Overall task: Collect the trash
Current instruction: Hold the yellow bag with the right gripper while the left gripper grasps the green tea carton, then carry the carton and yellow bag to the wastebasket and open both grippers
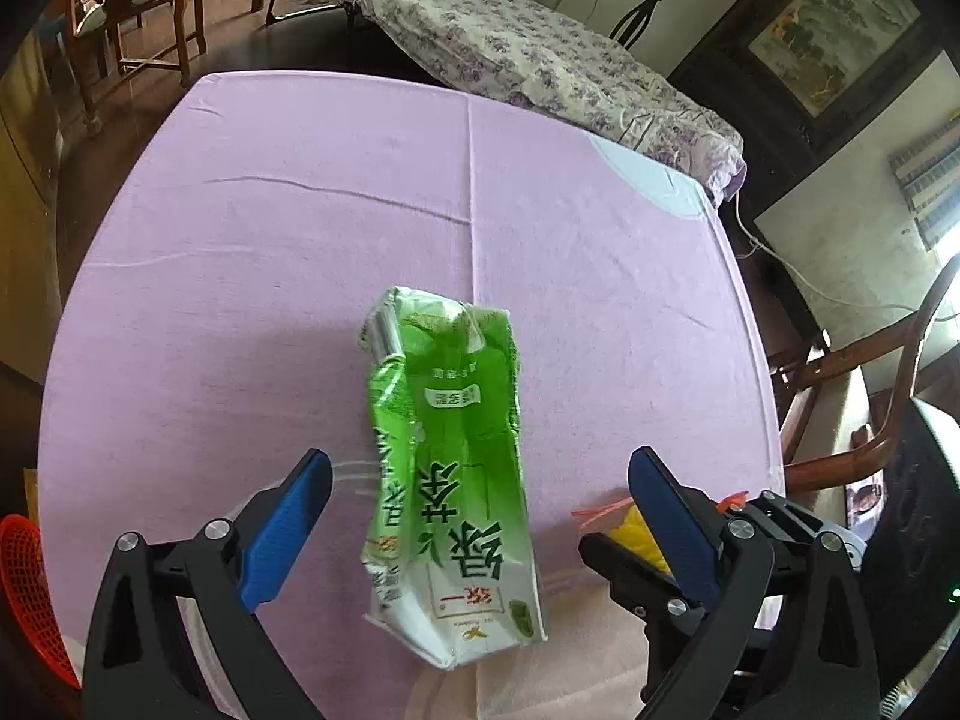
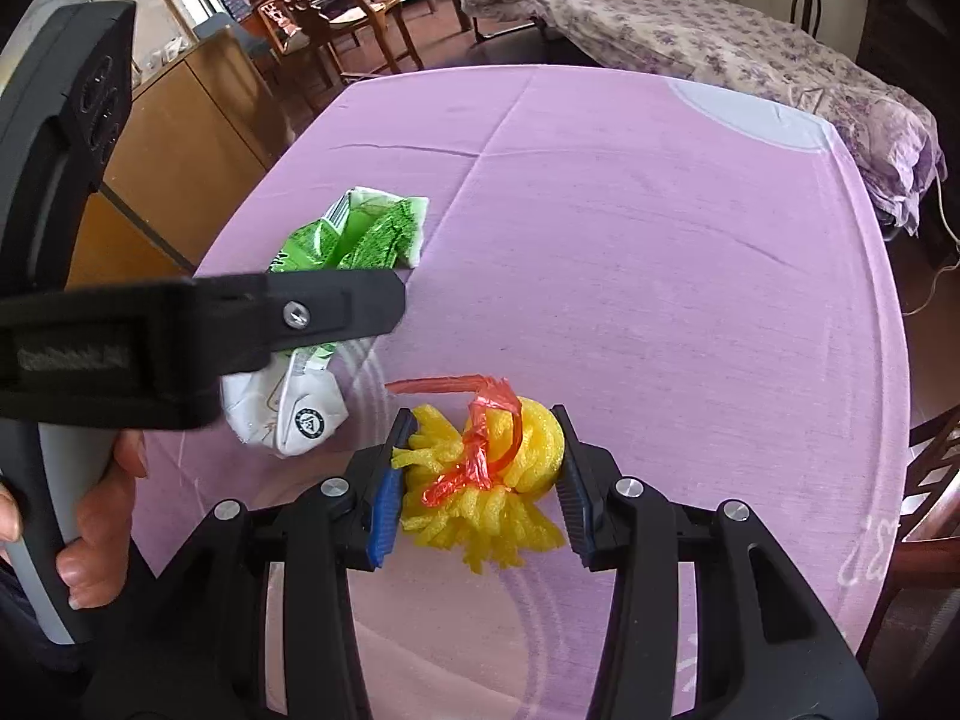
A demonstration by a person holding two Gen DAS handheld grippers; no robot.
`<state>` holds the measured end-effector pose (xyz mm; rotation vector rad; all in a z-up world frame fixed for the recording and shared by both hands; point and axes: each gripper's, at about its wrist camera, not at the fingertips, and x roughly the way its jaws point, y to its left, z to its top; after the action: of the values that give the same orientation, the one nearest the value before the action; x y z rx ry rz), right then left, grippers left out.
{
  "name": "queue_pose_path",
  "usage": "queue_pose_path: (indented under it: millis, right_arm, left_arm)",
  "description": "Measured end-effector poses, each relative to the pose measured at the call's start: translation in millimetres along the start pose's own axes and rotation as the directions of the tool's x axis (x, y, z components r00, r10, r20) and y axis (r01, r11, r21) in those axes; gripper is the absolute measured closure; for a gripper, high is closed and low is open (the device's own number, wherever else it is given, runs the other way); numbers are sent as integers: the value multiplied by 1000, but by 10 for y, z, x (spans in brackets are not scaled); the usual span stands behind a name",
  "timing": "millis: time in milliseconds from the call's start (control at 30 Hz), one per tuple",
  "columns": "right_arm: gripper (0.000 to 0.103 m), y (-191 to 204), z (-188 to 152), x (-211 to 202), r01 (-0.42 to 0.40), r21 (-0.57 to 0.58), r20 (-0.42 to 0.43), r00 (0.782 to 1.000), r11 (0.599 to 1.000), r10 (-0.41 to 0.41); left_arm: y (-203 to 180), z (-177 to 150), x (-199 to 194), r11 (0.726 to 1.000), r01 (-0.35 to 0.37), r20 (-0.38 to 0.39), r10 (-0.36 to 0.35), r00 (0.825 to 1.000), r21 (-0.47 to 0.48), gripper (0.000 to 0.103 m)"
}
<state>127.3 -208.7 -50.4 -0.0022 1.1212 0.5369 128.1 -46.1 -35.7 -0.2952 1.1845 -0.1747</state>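
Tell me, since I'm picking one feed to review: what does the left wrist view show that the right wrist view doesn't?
Only the left wrist view shows the open left gripper straddling the green carton, its printed face, and a red mesh basket. Only the right wrist view shows the right gripper closed on the yellow foam net, and a hand holding the left tool. Both show carton, foam, and purple tablecloth.
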Motion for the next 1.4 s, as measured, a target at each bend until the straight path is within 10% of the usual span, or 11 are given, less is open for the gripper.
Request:
queue_pose_path:
  millis: [267, 500, 1400]
  right_arm:
    - [57, -31, -1, -13, 8, -9, 3, 1000, 1000, -8]
    - [57, -72, 8, -12, 18, 8, 2, 1000, 1000, -18]
    - [57, 444, -198, -177, -31, -26, 53, 998, 999, 32]
  left_arm:
    - [-14, -8, 116, 1000, -29, -5, 29, 1000, 13, 9]
    - [-20, 2, 111, 998, -39, 9, 38, 999, 53, 57]
    - [312, -653, -874, 995, -91, 159, 83, 984, 44, 58]
